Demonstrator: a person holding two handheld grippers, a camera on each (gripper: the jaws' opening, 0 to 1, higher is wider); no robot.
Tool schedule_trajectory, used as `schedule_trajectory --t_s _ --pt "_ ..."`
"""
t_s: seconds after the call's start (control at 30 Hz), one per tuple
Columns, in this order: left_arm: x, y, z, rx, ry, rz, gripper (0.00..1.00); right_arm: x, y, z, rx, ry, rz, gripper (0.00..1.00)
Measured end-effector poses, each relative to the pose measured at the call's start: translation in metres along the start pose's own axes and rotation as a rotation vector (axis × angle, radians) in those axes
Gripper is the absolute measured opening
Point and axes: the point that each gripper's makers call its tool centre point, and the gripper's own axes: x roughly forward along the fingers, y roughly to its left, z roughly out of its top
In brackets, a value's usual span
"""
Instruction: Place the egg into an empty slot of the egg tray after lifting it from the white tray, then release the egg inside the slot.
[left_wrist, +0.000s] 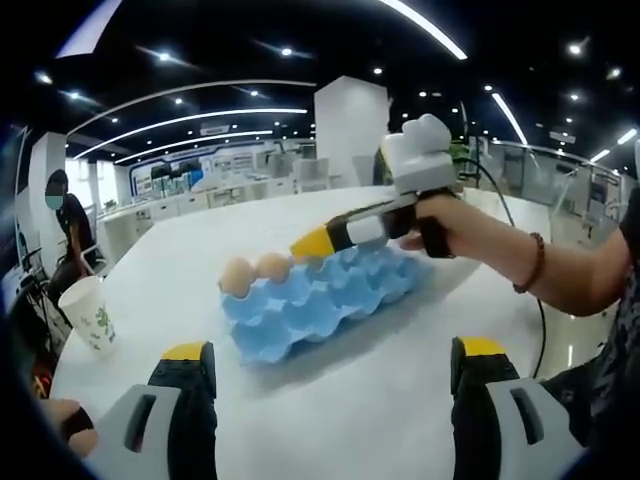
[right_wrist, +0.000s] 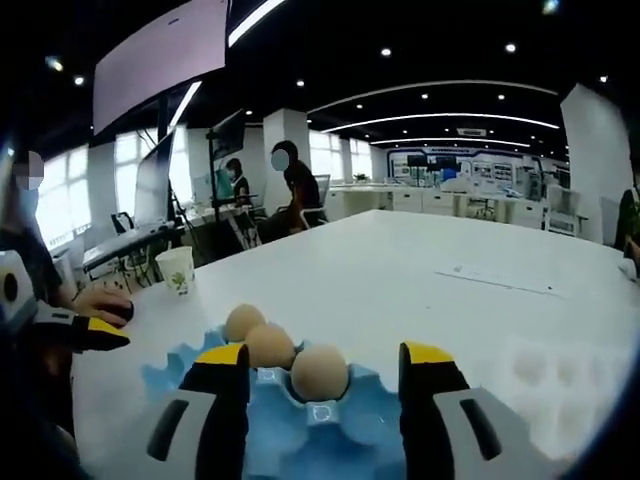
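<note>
A: In the left gripper view, what do you see?

B: The left gripper (left_wrist: 330, 385) is low at the bottom, its jaws standing wide apart with nothing between them, over the white table (left_wrist: 400, 420). Further on lies the blue egg tray (left_wrist: 320, 305), with two eggs (left_wrist: 255, 272) at its left end. The right gripper (left_wrist: 318, 243), held in a hand (left_wrist: 455, 222), reaches over the tray from the right, its yellow tip just beside those eggs. A paper cup (left_wrist: 90, 313) stands well apart at the left.

A: And in the right gripper view?

B: The right gripper (right_wrist: 325, 372) looks down on the egg tray (right_wrist: 330, 425). An egg (right_wrist: 320, 373) sits between its jaws, in a slot of the tray. The jaws stand apart and I see a gap on each side of the egg, so I judge it is released. Two other eggs (right_wrist: 258, 336) lie just behind it. At the right, a pale white tray (right_wrist: 560, 385) lies near, blurred.

A: What may go wrong now?

B: I think the danger is in the withdrawing. If the right gripper goes sideways and not straight back, a jaw may strike the egg or its neighbours and roll one out. The tray looks light, so a jaw that catches its edge could drag it.
</note>
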Motion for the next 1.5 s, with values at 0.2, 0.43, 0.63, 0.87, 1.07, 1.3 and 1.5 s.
schedule_trajectory --t_s 0.2,0.43,0.63,0.87,1.07,1.3,1.5 --pt "0.000 0.000 0.002 -0.002 -0.008 0.002 1.00 -0.010 -0.009 0.002 -0.040 0.015 -0.016 0.66" --pt "0.000 -0.001 0.004 0.004 -0.012 0.001 1.00 -0.025 -0.018 0.002 -0.042 0.015 -0.026 0.67" --pt "0.001 -0.002 0.002 0.005 -0.008 -0.003 1.00 -0.041 -0.029 0.001 -0.059 0.017 -0.052 0.68" --pt "0.001 -0.001 0.002 0.003 -0.013 -0.002 1.00 -0.061 -0.047 -0.003 -0.067 0.023 -0.096 0.69" --pt "0.003 0.000 0.003 0.003 -0.013 -0.001 1.00 -0.077 -0.066 -0.009 -0.057 0.031 -0.139 0.69" --pt "0.007 -0.002 0.005 0.005 -0.016 -0.002 1.00 -0.093 -0.095 -0.015 -0.089 0.045 -0.246 0.70" --pt "0.010 -0.006 0.006 0.004 -0.017 -0.008 1.00 -0.106 -0.109 -0.018 -0.056 0.035 -0.259 0.70"
